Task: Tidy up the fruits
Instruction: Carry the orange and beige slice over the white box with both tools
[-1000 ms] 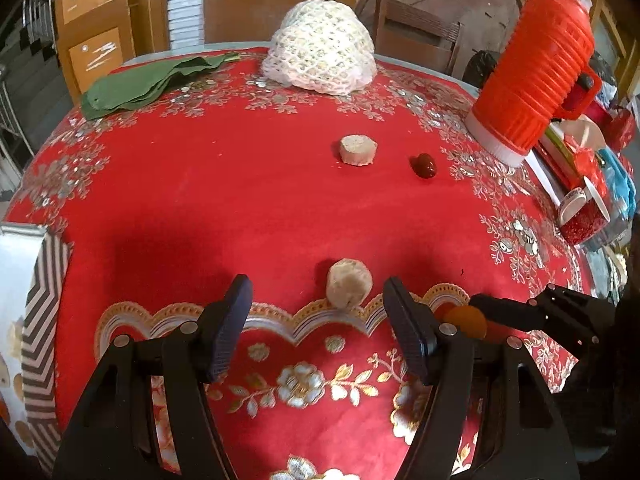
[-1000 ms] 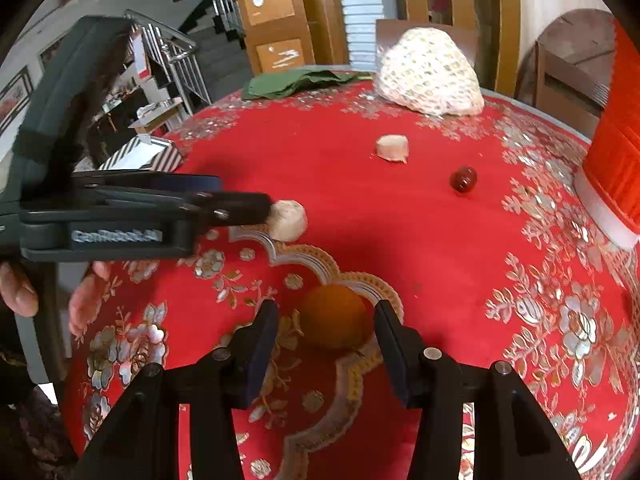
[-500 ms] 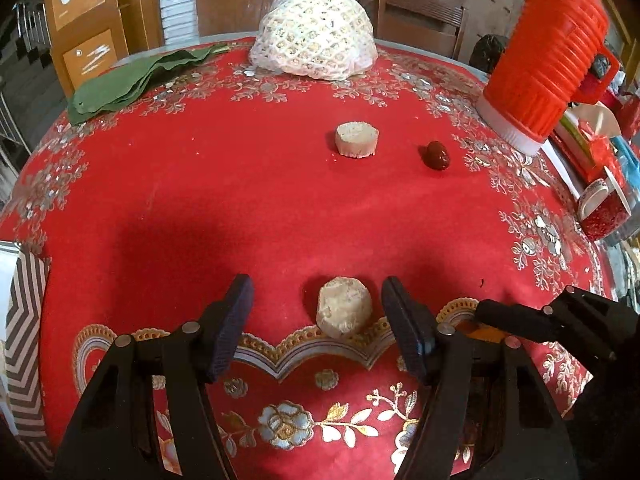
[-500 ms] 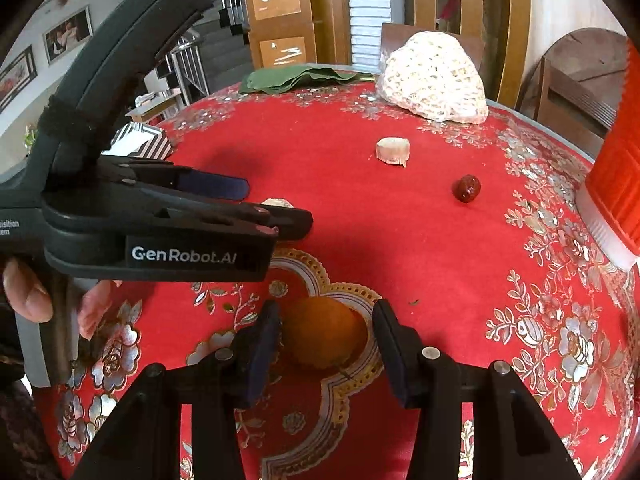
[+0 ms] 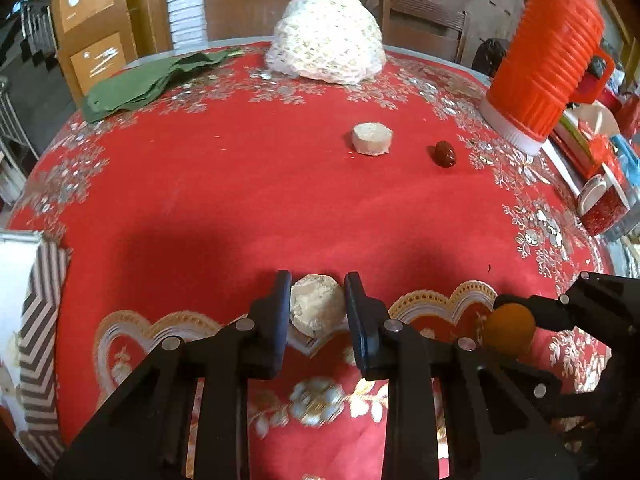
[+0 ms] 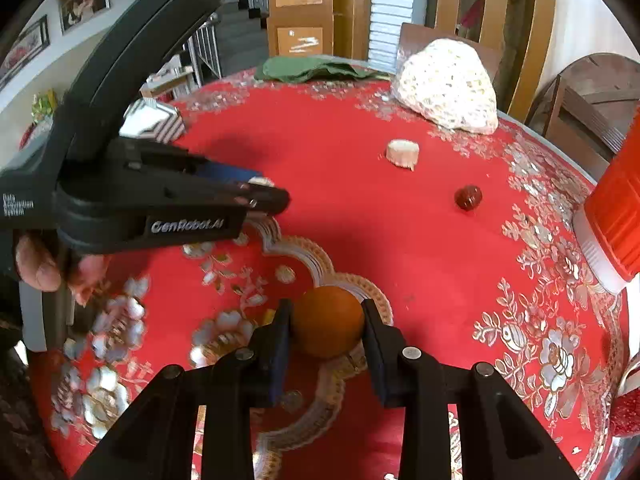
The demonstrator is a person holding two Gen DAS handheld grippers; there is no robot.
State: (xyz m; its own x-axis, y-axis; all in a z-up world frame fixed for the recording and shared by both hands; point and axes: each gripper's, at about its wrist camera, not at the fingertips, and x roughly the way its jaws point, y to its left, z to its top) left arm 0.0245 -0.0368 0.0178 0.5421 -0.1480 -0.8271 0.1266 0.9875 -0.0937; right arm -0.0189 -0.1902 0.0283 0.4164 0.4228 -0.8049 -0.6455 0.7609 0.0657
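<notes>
Evidently both pieces are gripped at once; the details follow.
Step in hand: grasping, judged from both tools having closed on a piece while each piece looks to sit at cloth level; whether either has left the cloth cannot be told.
Left gripper (image 5: 317, 304): fingers drawn in and clamped on the pale beige, rough-skinned round chunk (image 5: 318, 309), which sits between the fingertips with both pads touching its flanks.
Right gripper (image 6: 326, 326): fingers pressed against the sides of the round orange fruit (image 6: 327, 321), held between the pads near their tips.
Cross view: from the left camera, the orange fruit shows off to the right of the left fingers, pinched in the other tool; from the right camera, the left tool lies off to the left and ahead.
Still loose: a flat pale beige disc-shaped slice (image 5: 372, 139) and a small dark red wrinkled fruit (image 5: 445, 153), both well ahead of the left fingers, the red one to the right of the slice.
Surface: red tablecloth with gold and silver flower embroidery (image 5: 224, 200).
Beyond the fingers: a white net-covered mound (image 5: 326, 46) far ahead, an orange ribbed plastic flask (image 5: 546, 52) far ahead-right.
Next move calls for: a steady lift with both holds kept firm, then carrying the pieces to one gathering spot; no bowl or tray shows, so the spot is uncertain.
Care: the round orange fruit may roll out if the pinch slackens.
</notes>
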